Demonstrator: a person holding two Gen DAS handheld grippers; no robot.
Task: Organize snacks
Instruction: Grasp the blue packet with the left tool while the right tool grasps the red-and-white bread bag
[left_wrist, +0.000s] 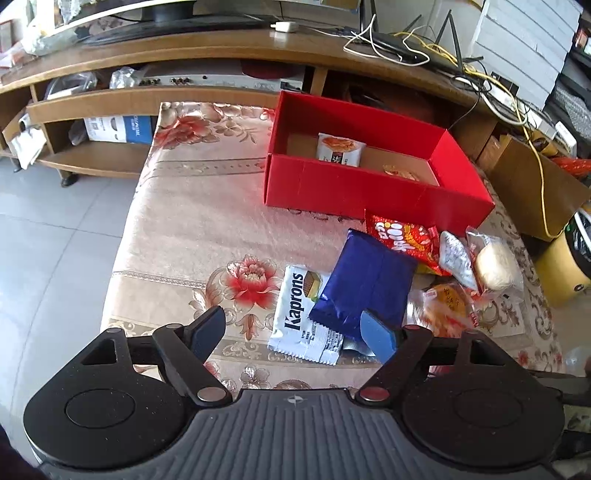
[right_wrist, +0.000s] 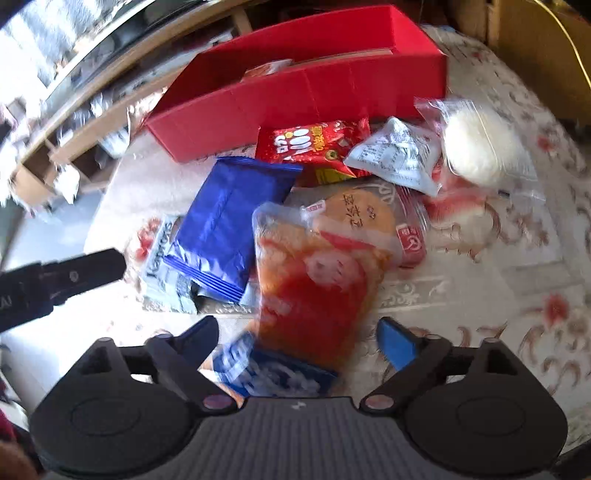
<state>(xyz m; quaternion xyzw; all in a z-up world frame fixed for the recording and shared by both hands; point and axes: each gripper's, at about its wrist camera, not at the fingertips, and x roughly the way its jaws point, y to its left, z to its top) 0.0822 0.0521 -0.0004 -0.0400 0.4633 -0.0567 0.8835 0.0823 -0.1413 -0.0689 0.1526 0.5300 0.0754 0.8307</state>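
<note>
While both of your grippers hover over the snack pile, the red box is your landmark: it sits open on the floral cloth, already holding two small packets. Your left gripper has its jaws spread wide with nothing between them, poised on the near side of the box above the blue foil packet, which lies across the white Kaprons packet. Your right gripper also stands wide open; an orange-red clear packet lies between its fingers, and the pads do not appear to press it, though blur makes this uncertain. Just in front of the box lie a red printed bag, a white-labelled packet and a pale round bun in clear wrap. These packets look light, soft and slippery, with crushable contents, so pinch gently across a sealed end or the narrow middle rather than squeezing the filled bulge.
</note>
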